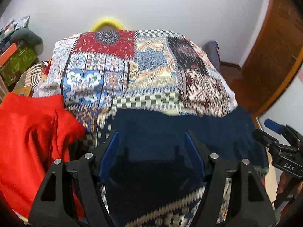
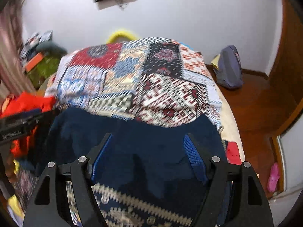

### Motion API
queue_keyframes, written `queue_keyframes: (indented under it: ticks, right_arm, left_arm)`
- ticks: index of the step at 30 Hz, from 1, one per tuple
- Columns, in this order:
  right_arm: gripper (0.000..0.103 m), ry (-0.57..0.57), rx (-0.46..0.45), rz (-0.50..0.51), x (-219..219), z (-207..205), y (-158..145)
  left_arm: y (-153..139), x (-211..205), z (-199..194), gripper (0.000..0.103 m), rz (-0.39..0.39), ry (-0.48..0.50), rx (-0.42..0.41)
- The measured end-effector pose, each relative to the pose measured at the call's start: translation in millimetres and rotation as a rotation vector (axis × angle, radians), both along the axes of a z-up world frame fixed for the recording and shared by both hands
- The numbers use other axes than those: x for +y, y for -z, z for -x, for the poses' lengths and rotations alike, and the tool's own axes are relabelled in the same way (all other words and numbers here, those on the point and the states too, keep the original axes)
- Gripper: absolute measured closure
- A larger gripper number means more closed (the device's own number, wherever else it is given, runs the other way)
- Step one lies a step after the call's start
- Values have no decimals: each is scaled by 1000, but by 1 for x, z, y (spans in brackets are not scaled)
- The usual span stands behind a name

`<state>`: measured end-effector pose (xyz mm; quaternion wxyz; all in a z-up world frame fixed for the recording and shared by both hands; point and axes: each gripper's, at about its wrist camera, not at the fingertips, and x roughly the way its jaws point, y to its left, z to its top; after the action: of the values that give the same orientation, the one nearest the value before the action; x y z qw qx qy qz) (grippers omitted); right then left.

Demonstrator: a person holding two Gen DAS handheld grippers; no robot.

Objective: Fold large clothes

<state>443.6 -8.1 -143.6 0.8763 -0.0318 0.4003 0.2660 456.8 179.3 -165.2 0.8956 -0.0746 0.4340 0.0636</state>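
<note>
A dark navy garment (image 1: 170,132) lies spread on the near part of a bed covered with a patchwork sheet (image 1: 132,71). It also shows in the right wrist view (image 2: 132,136), below the sheet (image 2: 151,87). My left gripper (image 1: 151,134) is open and empty, its blue-padded fingers (image 1: 109,149) hovering over the garment. My right gripper (image 2: 147,136) is open and empty over the same garment; it shows at the right edge of the left wrist view (image 1: 280,147). A red garment (image 1: 32,141) lies bunched at the left.
A white wall (image 1: 161,9) stands behind the bed. A wooden door (image 1: 274,47) and wooden floor (image 2: 255,98) are at the right, with a grey-blue bag (image 2: 229,68) by the wall. Cluttered boxes and cloth (image 1: 17,56) sit at the left. A yellow ring (image 1: 108,23) peeks behind the bed.
</note>
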Motion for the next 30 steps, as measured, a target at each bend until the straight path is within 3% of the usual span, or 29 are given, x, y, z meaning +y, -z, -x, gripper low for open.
queue_keyframes:
  ticks: [7, 9, 12, 15, 18, 20, 28, 30]
  right_arm:
    - [28, -66, 79, 44, 5, 32, 46]
    - [17, -56, 115, 60, 5, 35, 61]
    - [13, -23, 159, 28, -4, 41, 76]
    - [5, -3, 169, 21, -14, 44, 79]
    - [5, 7, 180, 13, -27, 50, 79]
    - [5, 23, 192, 18, -35, 54, 79]
    - [5, 75, 219, -23, -66, 66, 76]
    - [5, 83, 221, -42, -71, 67, 73]
  left_arm:
    - [40, -11, 56, 34, 92, -11, 76]
    - [52, -10, 76, 33, 127, -57, 69]
    - [72, -6, 100, 33, 206, -115, 89]
    - [86, -1, 126, 33, 307, -172, 95]
    - [91, 1, 143, 33, 355, -197, 96]
    - [97, 4, 152, 33, 429, -202, 95]
    - [115, 11, 151, 33, 698, -220, 19]
    - [121, 14, 143, 33, 724, -233, -6]
